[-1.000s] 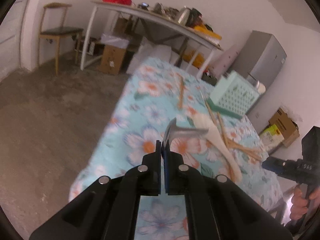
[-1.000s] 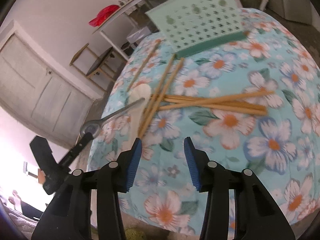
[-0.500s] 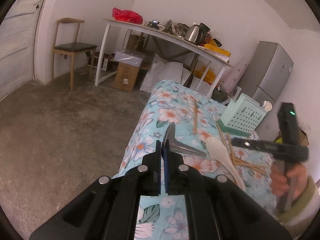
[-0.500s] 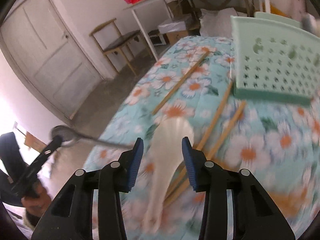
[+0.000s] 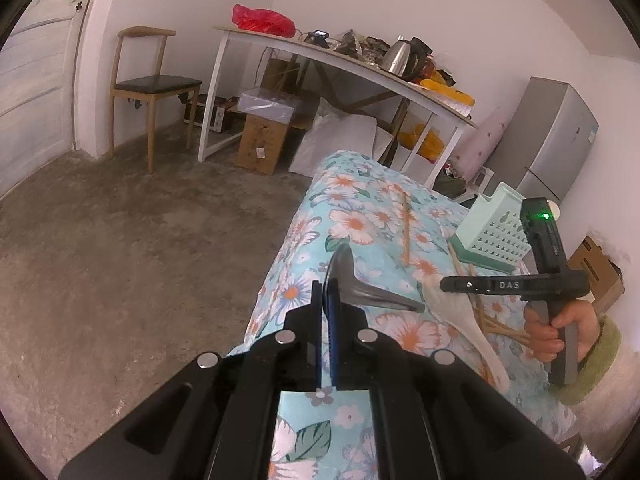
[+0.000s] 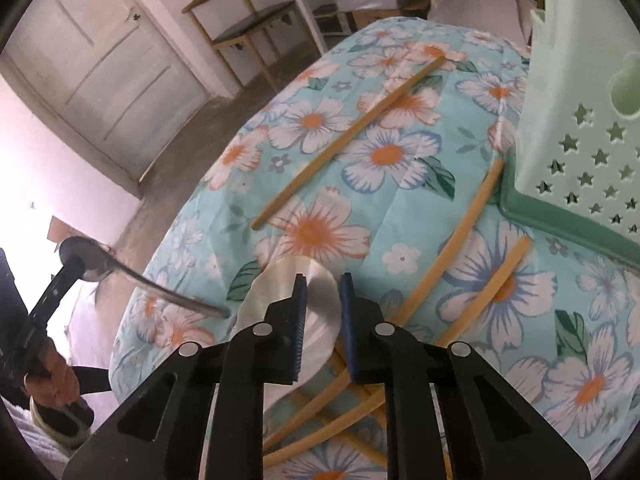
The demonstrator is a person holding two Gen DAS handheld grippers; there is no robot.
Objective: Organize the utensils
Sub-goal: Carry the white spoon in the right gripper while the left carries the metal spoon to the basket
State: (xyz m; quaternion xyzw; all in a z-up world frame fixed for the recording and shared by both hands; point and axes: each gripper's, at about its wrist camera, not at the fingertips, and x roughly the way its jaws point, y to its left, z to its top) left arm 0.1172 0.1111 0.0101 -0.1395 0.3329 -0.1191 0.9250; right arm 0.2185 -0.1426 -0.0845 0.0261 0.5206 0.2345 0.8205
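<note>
Metal spoon (image 5: 372,292) looks smooth & glossy. White spoon (image 6: 296,300) seems plastic w/ soft sheen. Chopsticks (image 6: 352,136) are pale wood, matt. Mint basket (image 6: 580,120) is smooth plastic w/ star holes. Floral cloth (image 6: 320,184) on the table is matt, a bit wrinkled. Floor (image 5: 120,260) is rough concrete.

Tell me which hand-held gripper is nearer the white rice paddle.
Right hand-held gripper: closing, astride the rice paddle. Left hand-held gripper holds a metal spoon beside it.
</note>
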